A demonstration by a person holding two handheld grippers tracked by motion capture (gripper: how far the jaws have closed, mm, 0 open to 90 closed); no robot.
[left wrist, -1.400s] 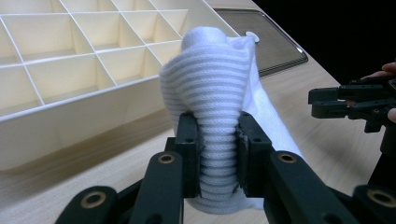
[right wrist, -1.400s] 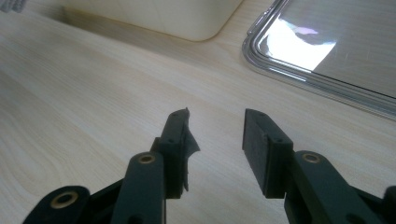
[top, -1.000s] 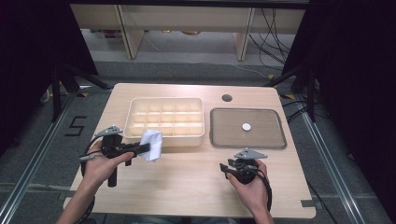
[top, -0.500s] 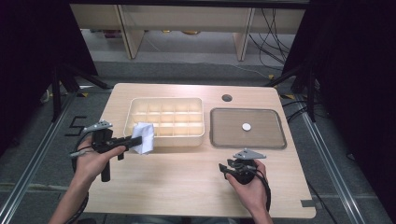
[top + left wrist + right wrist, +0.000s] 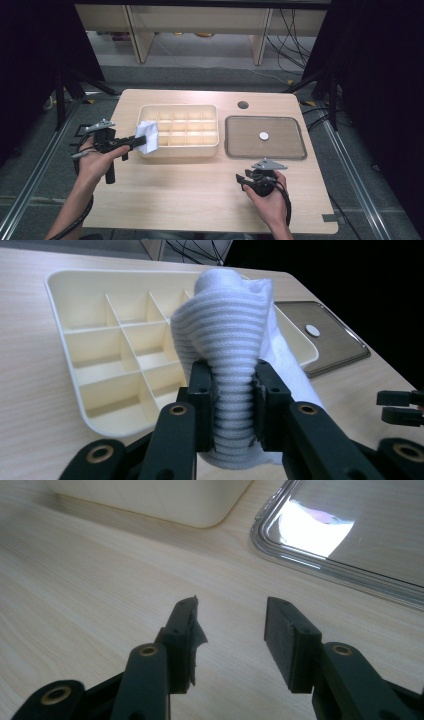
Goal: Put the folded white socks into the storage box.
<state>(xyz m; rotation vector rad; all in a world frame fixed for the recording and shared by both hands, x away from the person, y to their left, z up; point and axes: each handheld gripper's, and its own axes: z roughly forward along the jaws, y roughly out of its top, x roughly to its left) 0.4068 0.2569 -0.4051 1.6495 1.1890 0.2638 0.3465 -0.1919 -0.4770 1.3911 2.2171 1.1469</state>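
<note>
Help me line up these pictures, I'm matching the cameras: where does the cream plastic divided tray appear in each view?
High view: the cream plastic divided tray sits centre-left on the table, beside the left gripper that clamps a white ribbed cloth.
Left gripper view: the tray spans the upper left, behind the cloth.
Right gripper view: its rounded corner is at the top edge.
Shared landmark: the grey metal tray next to it.

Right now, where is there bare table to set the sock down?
Free: the wide strip of table in front of the cream divided tray, between the left gripper holding the white sock and the right gripper. Crowded: the far half, tray beside metal tray.
</note>
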